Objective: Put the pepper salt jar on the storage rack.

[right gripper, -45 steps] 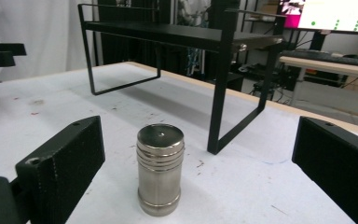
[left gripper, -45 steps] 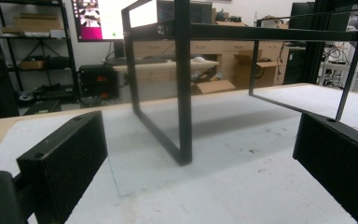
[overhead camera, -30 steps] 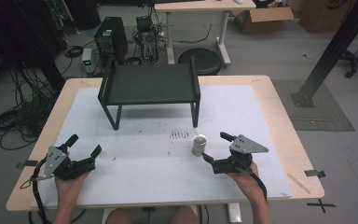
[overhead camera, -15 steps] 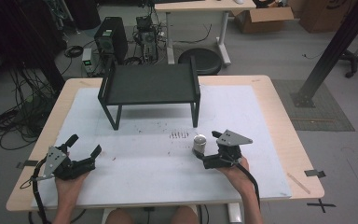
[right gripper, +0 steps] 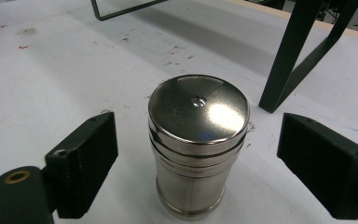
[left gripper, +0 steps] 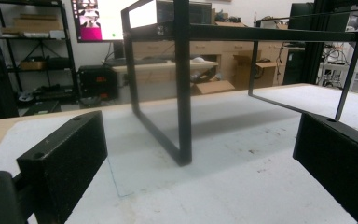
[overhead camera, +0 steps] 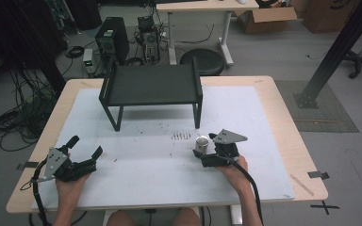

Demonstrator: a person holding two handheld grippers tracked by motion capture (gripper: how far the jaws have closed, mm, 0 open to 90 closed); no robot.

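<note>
Steel canister (right gripper: pixel 196 144), lidded and ribbed, stands upright between the right tongs (right gripper: pixel 196 158), closing but untouching; left tongs (left gripper: pixel 191 163) gape.

One steel canister (right gripper: pixel 198 144); one black stand (overhead camera: pixel 152 88); two claws.

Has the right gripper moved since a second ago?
Yes. The right gripper slid left toward the steel lidded canister, which stayed below the black metal stand; its jaws have been closing around it.
</note>
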